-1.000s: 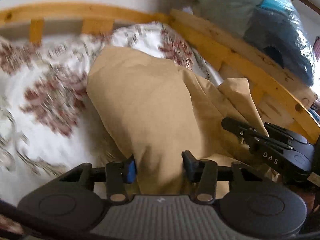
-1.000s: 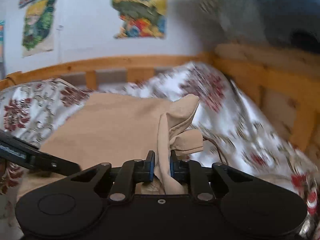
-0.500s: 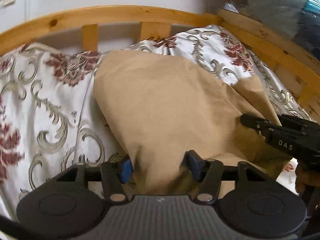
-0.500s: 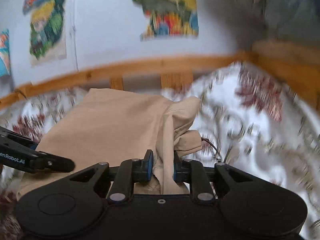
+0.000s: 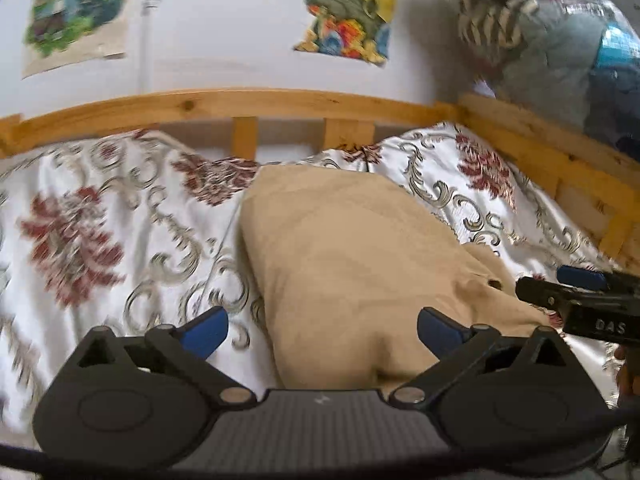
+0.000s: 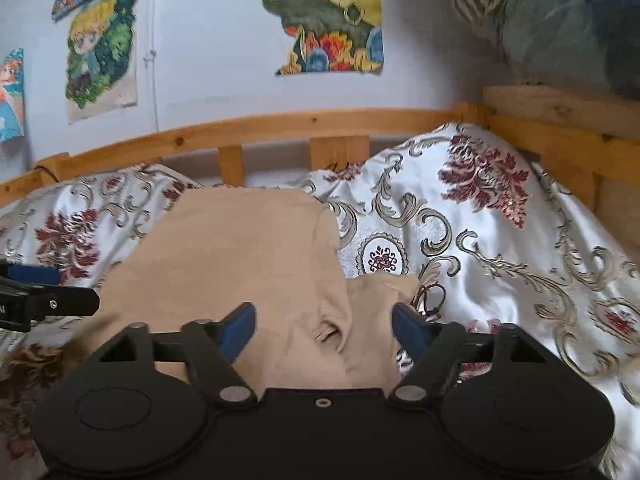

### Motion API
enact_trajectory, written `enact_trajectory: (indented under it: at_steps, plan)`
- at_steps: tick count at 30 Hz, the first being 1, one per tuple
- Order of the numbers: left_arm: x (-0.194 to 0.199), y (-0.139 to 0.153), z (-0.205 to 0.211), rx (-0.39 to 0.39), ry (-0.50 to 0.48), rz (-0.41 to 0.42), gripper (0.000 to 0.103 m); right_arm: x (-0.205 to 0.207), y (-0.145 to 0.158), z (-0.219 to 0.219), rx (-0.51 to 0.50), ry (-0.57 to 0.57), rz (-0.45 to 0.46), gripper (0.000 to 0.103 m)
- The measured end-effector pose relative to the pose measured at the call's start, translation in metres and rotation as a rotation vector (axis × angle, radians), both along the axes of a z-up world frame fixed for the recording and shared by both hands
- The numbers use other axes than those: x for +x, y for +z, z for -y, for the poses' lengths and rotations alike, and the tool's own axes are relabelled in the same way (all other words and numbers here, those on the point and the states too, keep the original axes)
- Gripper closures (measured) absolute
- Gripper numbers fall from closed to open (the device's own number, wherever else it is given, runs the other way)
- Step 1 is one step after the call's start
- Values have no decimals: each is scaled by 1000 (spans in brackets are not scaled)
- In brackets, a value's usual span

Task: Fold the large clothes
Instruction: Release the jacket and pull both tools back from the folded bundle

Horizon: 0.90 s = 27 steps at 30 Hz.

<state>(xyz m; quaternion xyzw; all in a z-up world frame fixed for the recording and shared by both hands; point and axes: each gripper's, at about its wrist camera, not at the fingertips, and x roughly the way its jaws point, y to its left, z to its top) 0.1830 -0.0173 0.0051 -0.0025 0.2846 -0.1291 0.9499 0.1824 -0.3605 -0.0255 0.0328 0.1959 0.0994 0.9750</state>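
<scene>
**Tan garment lies free on the bed as both sets of fingers spread**

Wooden rails close the bed on two sides: a slatted headboard point(image 5: 240, 100) along the far edge under a white wall with colourful posters point(image 5: 344, 8), and a side rail point(image 5: 552, 160) running down the right, with bundled bedding point(image 5: 560, 40) stacked above it.

From the left wrist view, the white floral bedspread point(image 5: 100, 220) is open to the left of the tan garment point(image 5: 340, 260), with broad room out to the frame's left edge. The garment's left edge runs straight down the bedspread, and its near end passes between the left gripper point(image 5: 322, 334). That gripper's blue-padded fingers point(image 5: 204, 334) are opening, already wide, and press on nothing. The right gripper point(image 5: 580, 292) enters from the right, just past the garment's right corner.

From the right wrist view, the garment point(image 6: 240, 260) lies flat toward the headboard, its far edge short of the slats and its right edge folded over a smaller flap point(image 6: 380, 292). Bedspread point(image 6: 500, 240) fills the space right of it up to the side rail. The right gripper point(image 6: 324, 328) is opening; the cloth sits between its fingers point(image 6: 240, 328) but neither pad grips it. The left gripper point(image 6: 40, 300) pokes in at the left edge.
</scene>
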Motion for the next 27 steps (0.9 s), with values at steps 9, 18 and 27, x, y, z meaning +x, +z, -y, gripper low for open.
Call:
enact_trajectory:
  at_steps: [9,18,27]
  plan:
    - [-72,-3,-23,-8,77,-41,1,-82,15,-2,2,-28,8,1]
    - [-107,-6,-29,26,81,-48,1,-129,14,-1,14,-44,-1,1]
    - [-109,-6,-28,32,86,-45,1,-128,7,-2,16,-32,-29,1]
